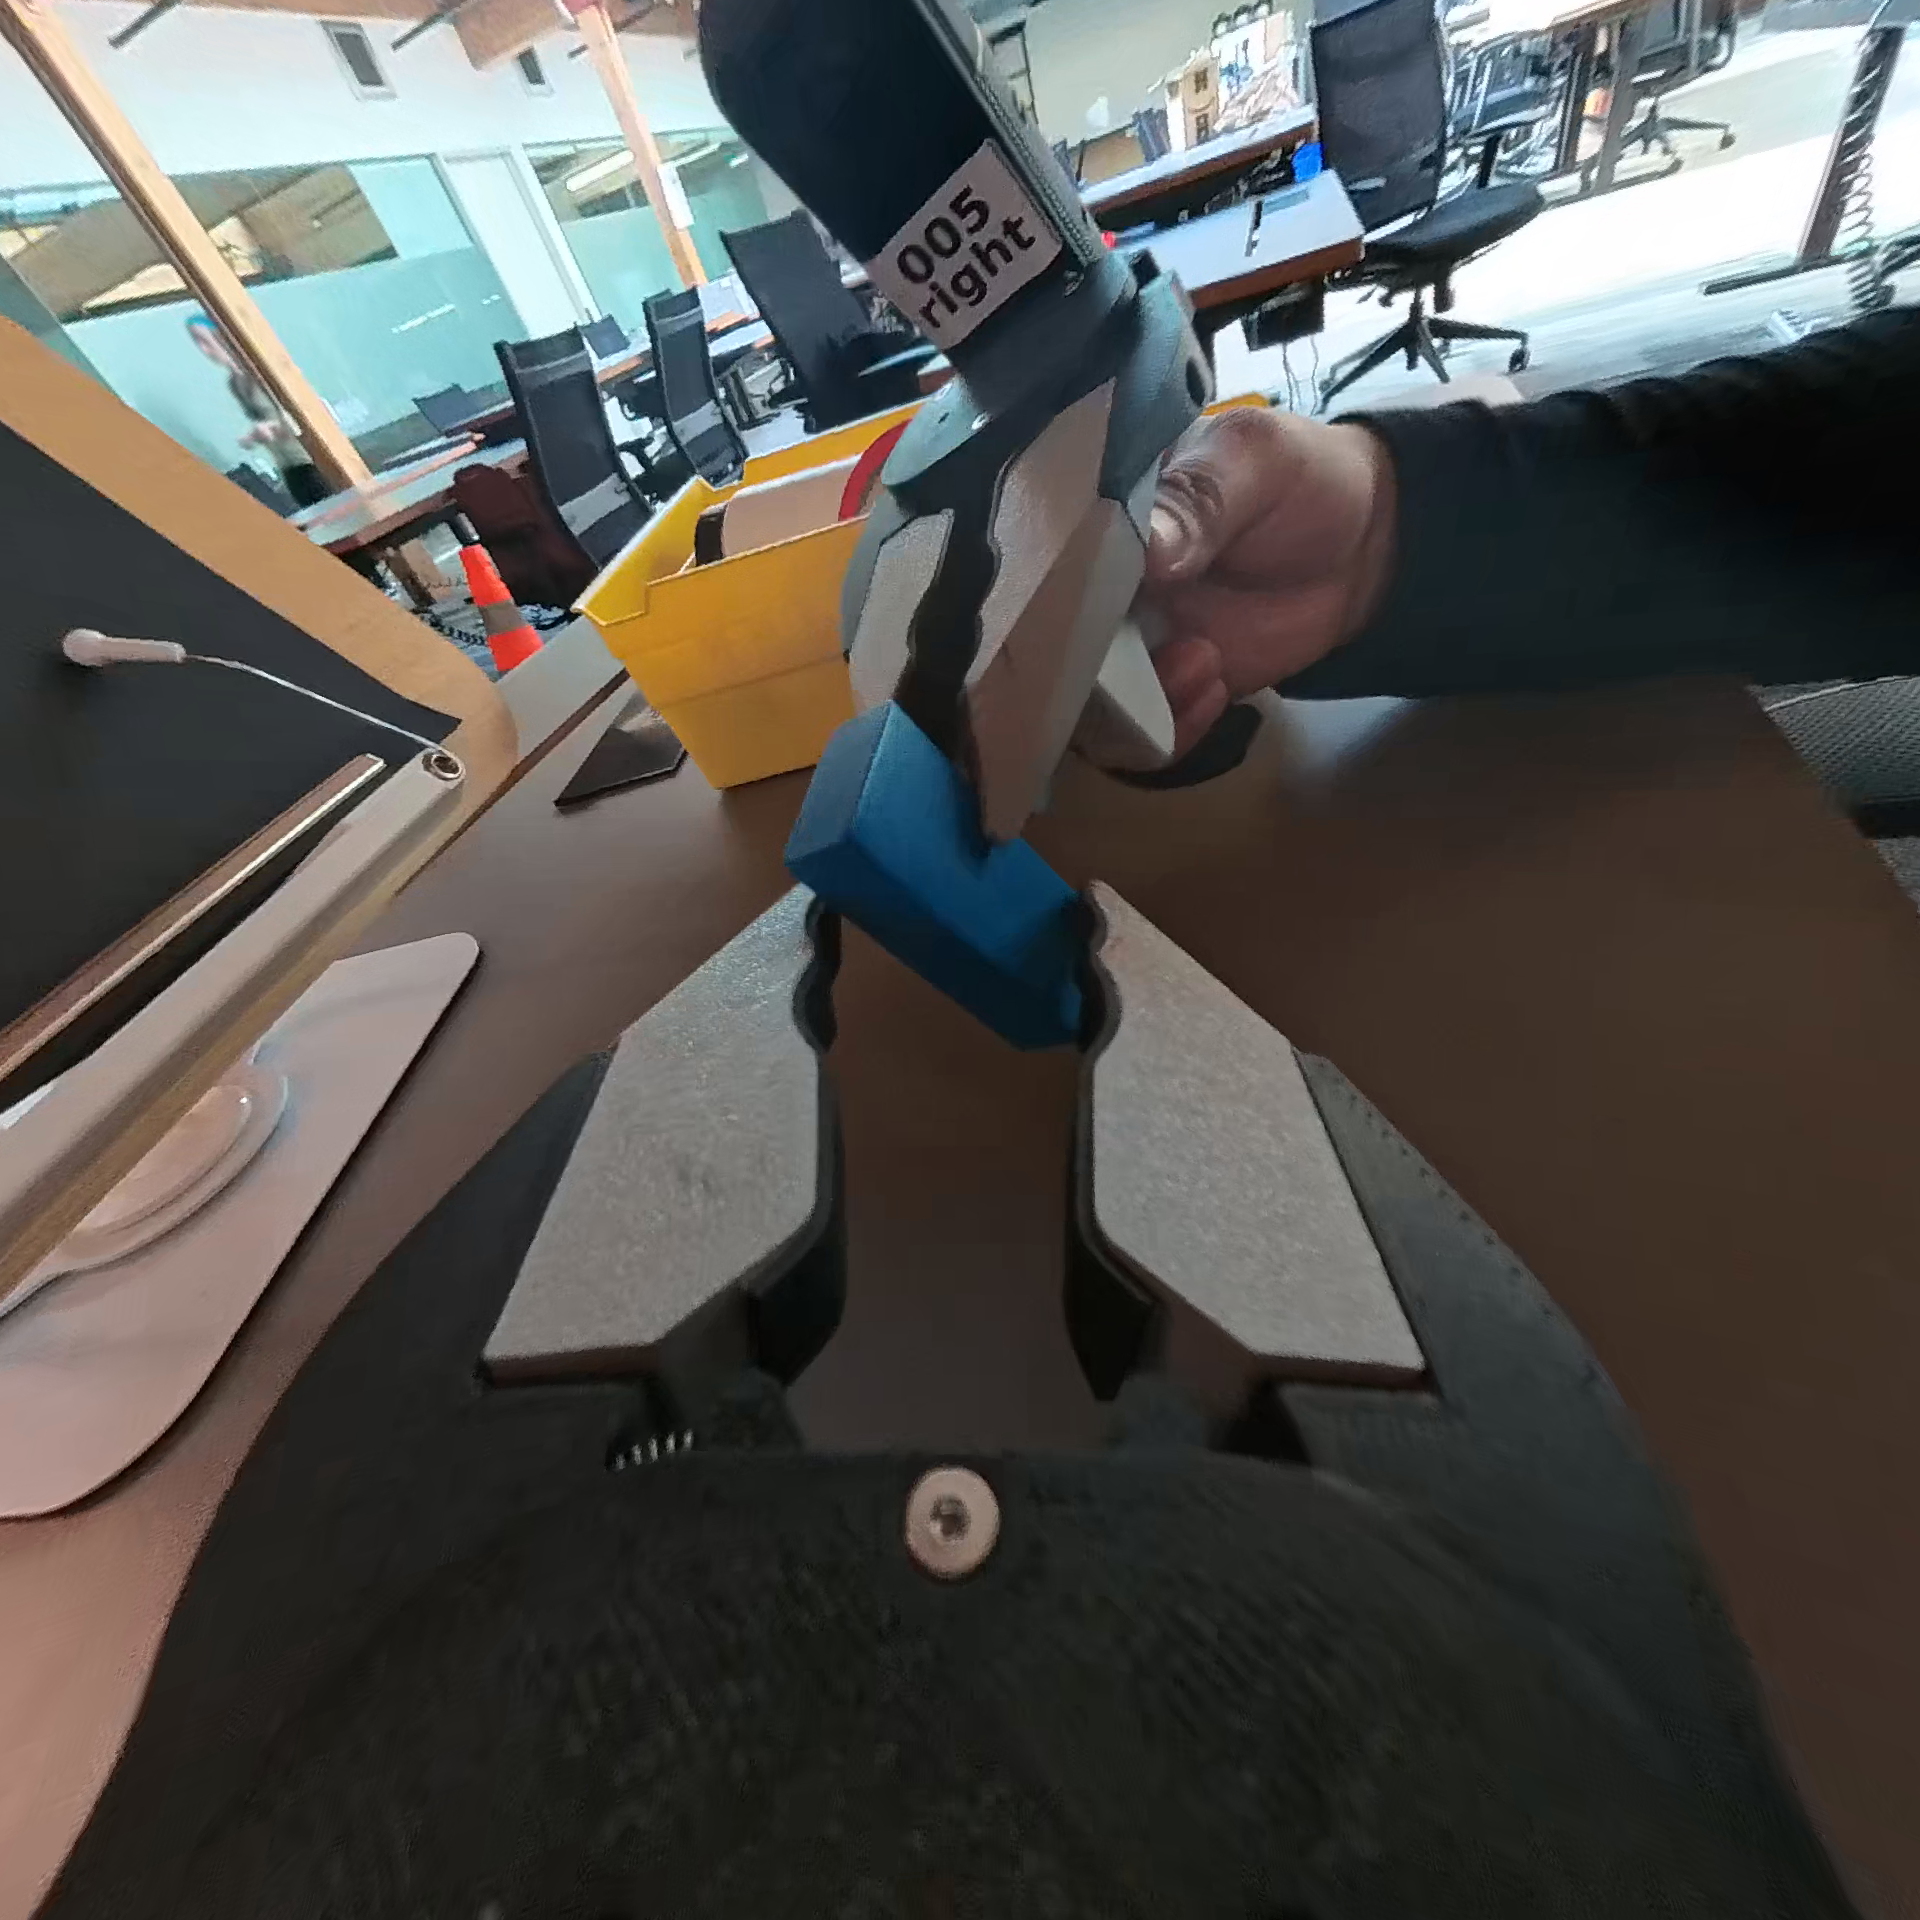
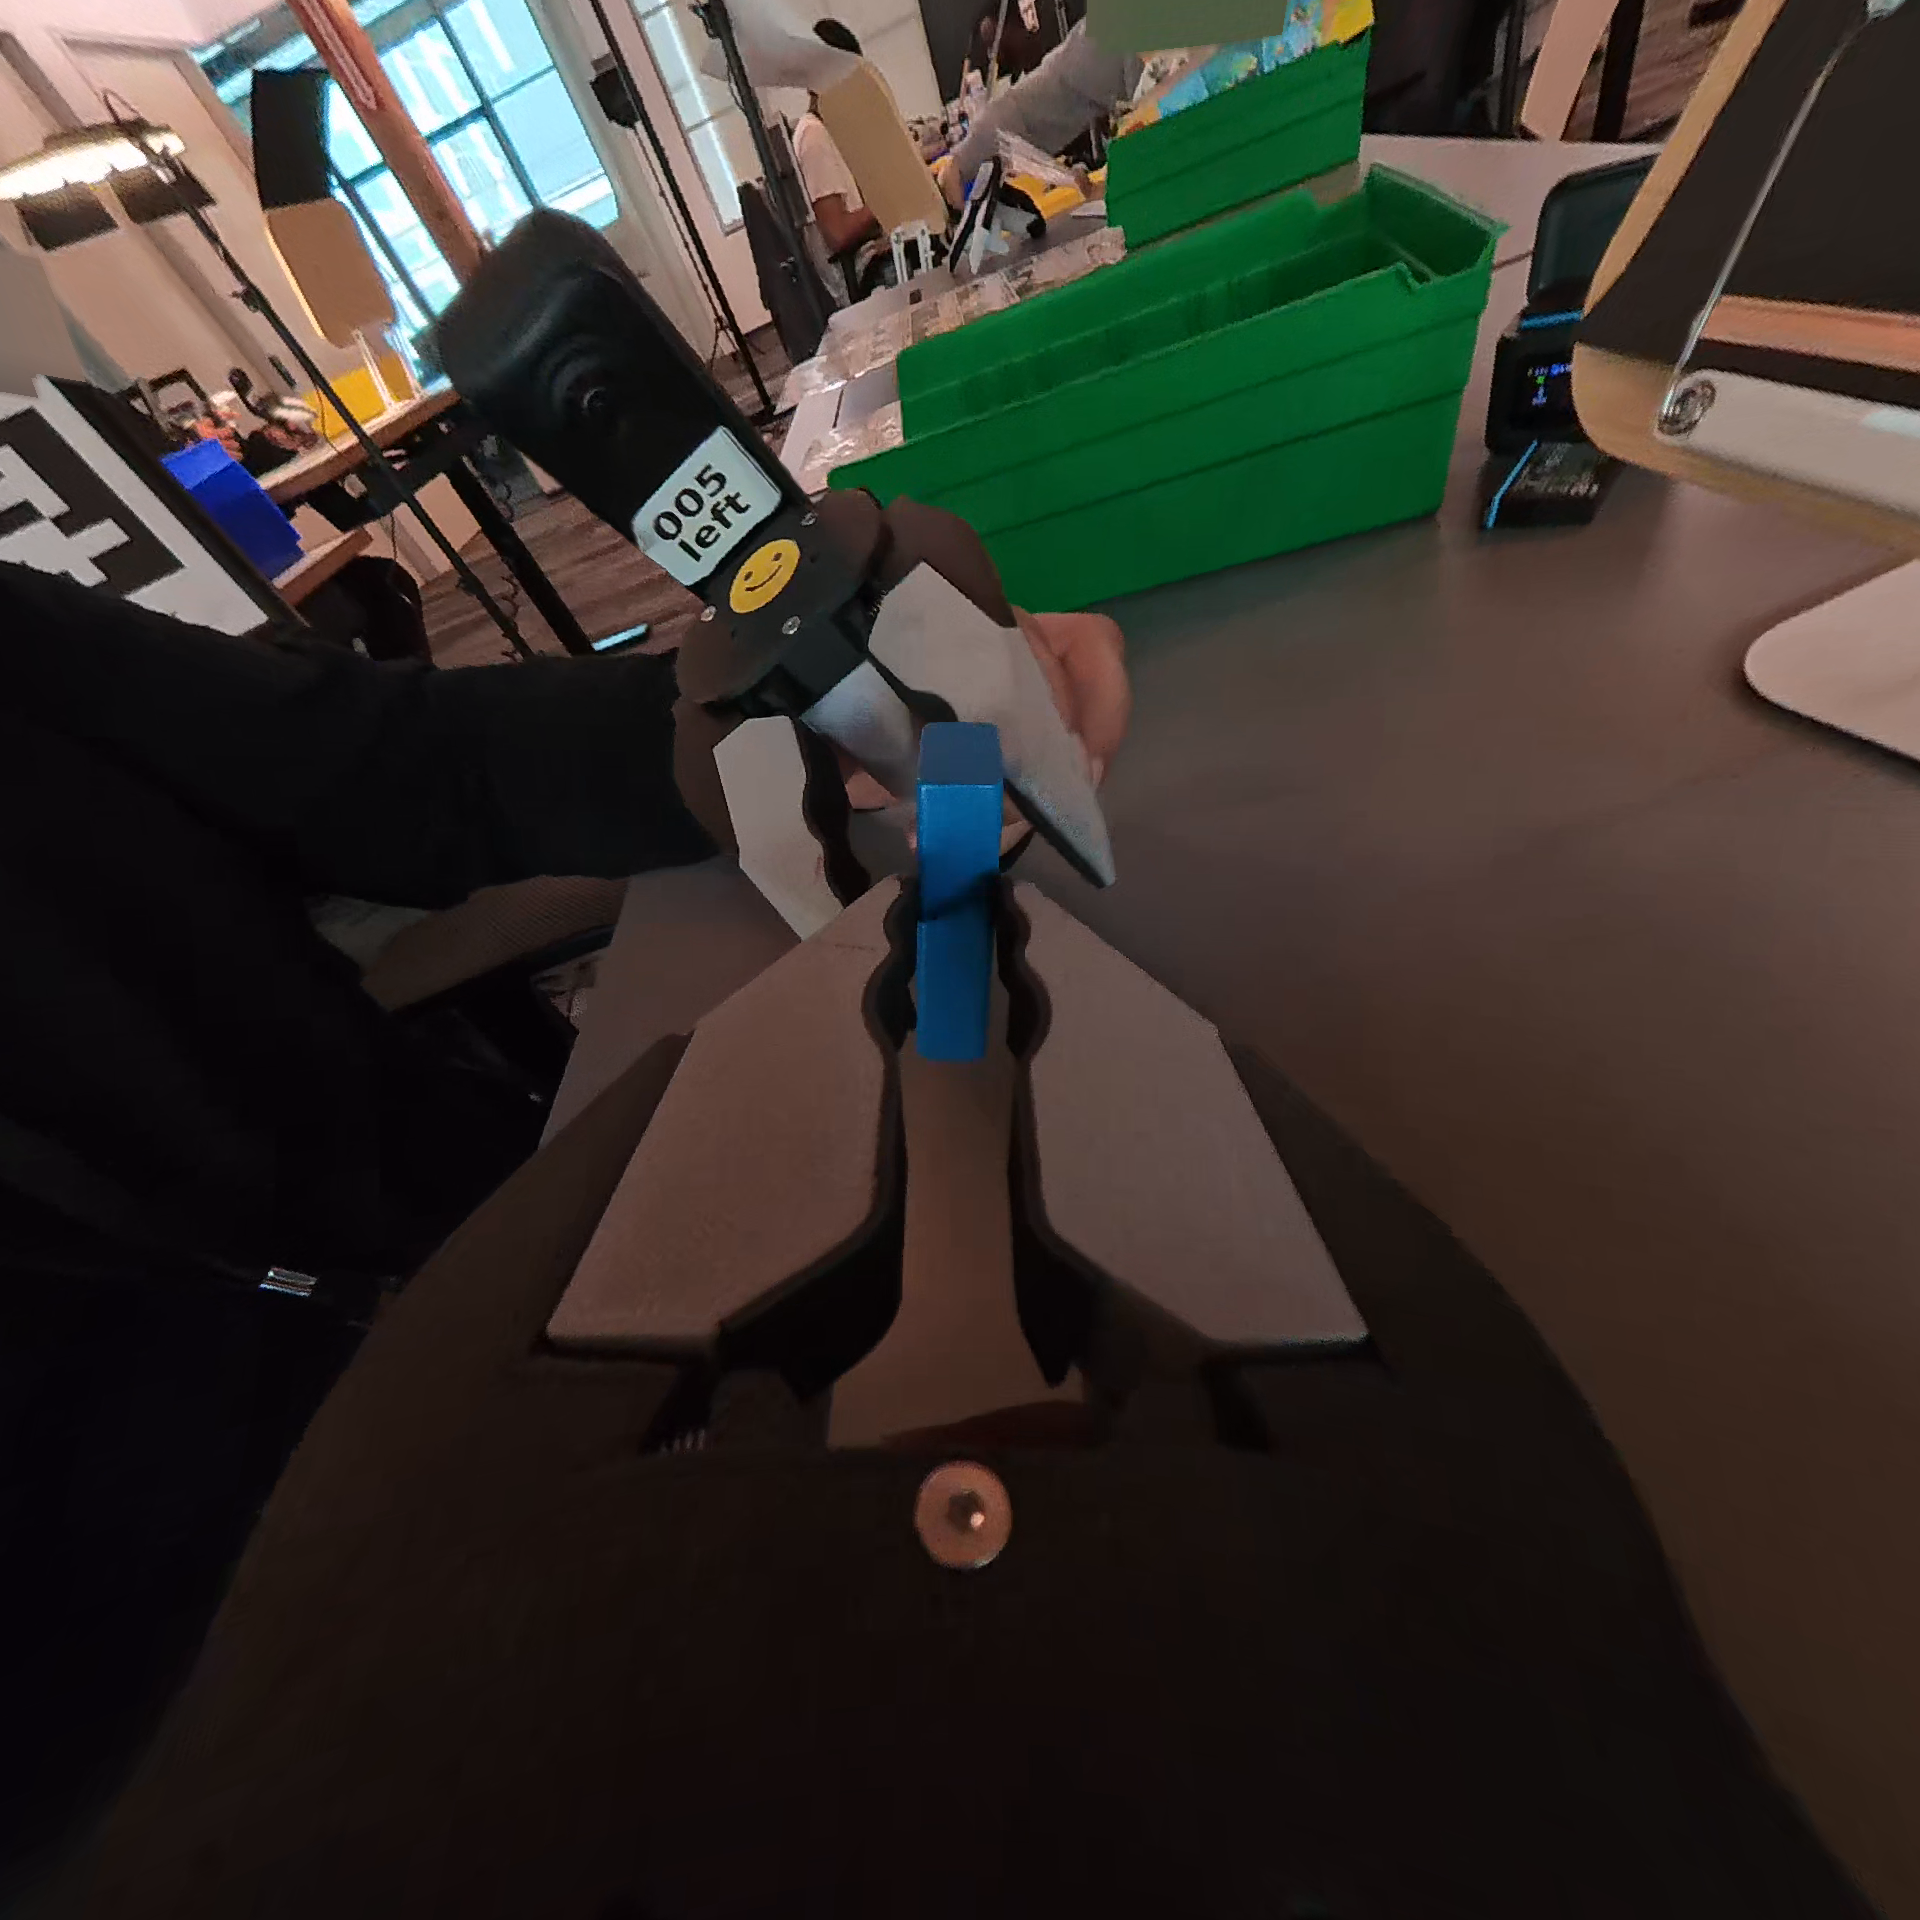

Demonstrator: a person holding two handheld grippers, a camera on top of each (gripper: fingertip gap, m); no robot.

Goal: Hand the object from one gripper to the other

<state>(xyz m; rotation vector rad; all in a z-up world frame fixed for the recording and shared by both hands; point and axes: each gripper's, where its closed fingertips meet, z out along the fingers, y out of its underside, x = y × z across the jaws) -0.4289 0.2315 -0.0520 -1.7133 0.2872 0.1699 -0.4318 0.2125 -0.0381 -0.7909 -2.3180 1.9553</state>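
Holding a blue rectangular plastic block (image 2: 954,935) above the brown table (image 1: 1455,1039) between our two grippers.

Our right gripper (image 2: 953,940) pinches the block firmly at its fingertips. Our left gripper (image 1: 956,971) is spread around the block's lower end, one finger (image 1: 1107,966) touching it, the other apart.

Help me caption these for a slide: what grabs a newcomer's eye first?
The blue block held in mid-air above the brown table, where the right gripper pinches it and the left gripper's open fingers straddle its other end. Behind sit a yellow bin and a green bin.
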